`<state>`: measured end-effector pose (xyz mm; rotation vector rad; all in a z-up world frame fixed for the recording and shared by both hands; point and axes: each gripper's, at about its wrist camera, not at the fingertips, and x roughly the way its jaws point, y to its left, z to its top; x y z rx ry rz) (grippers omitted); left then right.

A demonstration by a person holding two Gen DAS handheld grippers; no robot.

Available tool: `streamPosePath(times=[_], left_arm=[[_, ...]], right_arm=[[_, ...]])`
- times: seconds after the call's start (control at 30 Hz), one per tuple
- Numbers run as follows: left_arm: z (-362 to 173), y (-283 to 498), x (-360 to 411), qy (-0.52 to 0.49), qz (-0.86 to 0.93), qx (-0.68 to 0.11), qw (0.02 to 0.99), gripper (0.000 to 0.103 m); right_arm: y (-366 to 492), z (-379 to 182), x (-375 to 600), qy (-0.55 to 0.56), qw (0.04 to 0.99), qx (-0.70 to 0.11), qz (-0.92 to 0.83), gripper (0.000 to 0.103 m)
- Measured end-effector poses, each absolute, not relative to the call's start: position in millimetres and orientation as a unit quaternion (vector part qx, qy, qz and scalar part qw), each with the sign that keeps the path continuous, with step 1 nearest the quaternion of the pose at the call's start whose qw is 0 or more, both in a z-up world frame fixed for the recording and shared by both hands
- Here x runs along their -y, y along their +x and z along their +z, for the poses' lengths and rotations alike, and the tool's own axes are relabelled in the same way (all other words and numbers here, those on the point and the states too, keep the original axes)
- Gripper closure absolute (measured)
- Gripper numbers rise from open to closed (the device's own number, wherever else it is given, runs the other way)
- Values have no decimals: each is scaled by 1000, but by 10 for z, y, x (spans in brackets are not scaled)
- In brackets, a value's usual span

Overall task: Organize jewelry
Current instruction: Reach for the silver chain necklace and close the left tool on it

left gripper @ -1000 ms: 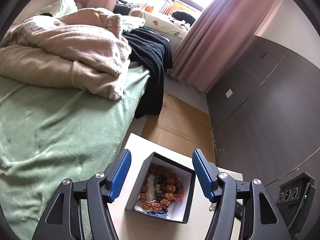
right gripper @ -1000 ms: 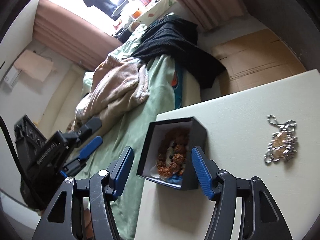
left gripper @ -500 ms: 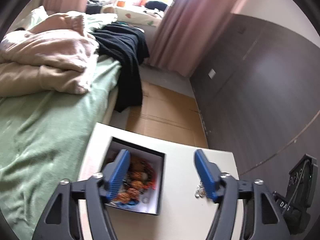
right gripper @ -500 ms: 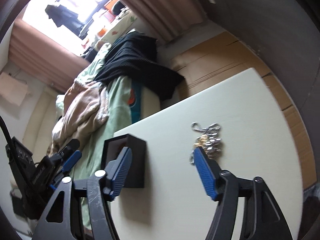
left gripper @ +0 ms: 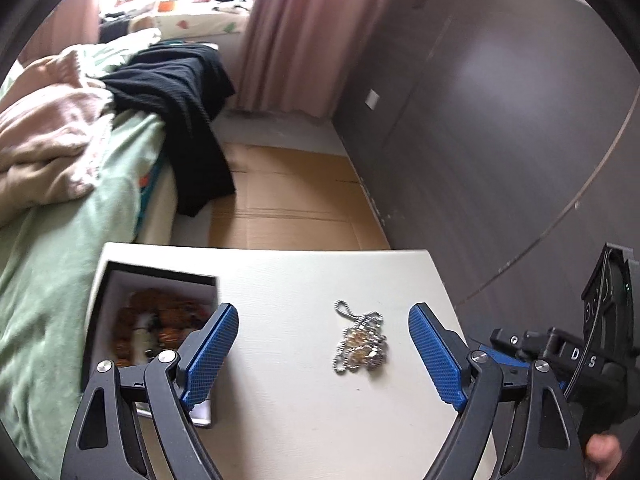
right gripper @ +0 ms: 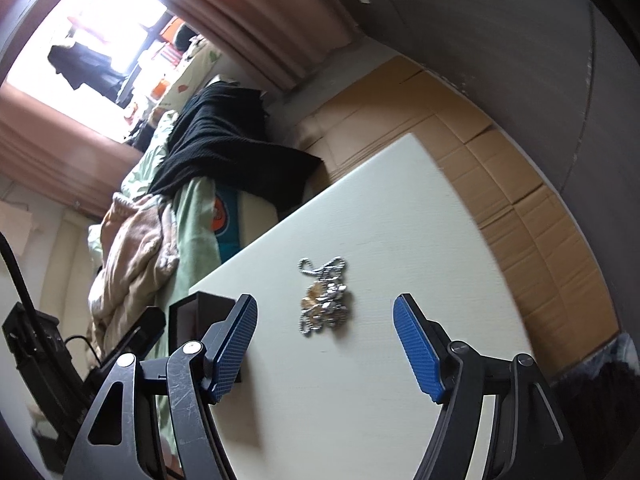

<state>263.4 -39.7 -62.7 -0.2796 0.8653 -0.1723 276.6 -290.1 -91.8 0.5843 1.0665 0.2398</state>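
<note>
A tangled silver ball-chain necklace with gold pieces lies on the cream table; it also shows in the right wrist view. A black open box with a white lining holds a brown beaded bracelet at the table's left edge; its dark outer wall shows in the right wrist view. My left gripper is open and empty, with the necklace between its fingers' lines. My right gripper is open and empty, just short of the necklace.
A bed with a green sheet, beige blankets and a black garment lies left of the table. Flattened cardboard covers the floor beyond. A dark panelled wall runs on the right. Pink curtains hang at the back.
Both grippers have swung right, from the box towards the necklace. The necklace now sits centred between the fingers in both views. Both stay open.
</note>
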Motion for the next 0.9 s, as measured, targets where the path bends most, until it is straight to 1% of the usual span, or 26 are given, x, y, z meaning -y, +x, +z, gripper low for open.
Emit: streamPosePath(times=[0.07, 0.1, 0.17, 0.33, 0.47, 0.57, 0.9], left_arm=[[-647, 2678, 511, -121, -93, -425, 892, 26], [-657, 2695, 568, -117, -98, -429, 891, 28], [-689, 2742, 683, -104, -110, -440, 885, 37], [-727, 2879, 988, -41, -129, -463, 876, 42], [-855, 2989, 1252, -2, -148, -492, 858, 57], [-1002, 3052, 1369, 18, -151, -510, 847, 58], [-1367, 3286, 1497, 25, -161, -549, 820, 59]], right_arm=[[2762, -946, 2986, 287, 808, -502, 108, 32], [2755, -958, 3031, 295, 806, -502, 104, 32], [2746, -974, 3115, 308, 804, -500, 97, 32], [2713, -972, 3307, 334, 800, -492, 88, 32], [2699, -1002, 3397, 345, 795, -493, 82, 32], [2710, -1037, 3485, 354, 791, -493, 74, 32], [2679, -1035, 3679, 385, 787, -479, 58, 32]])
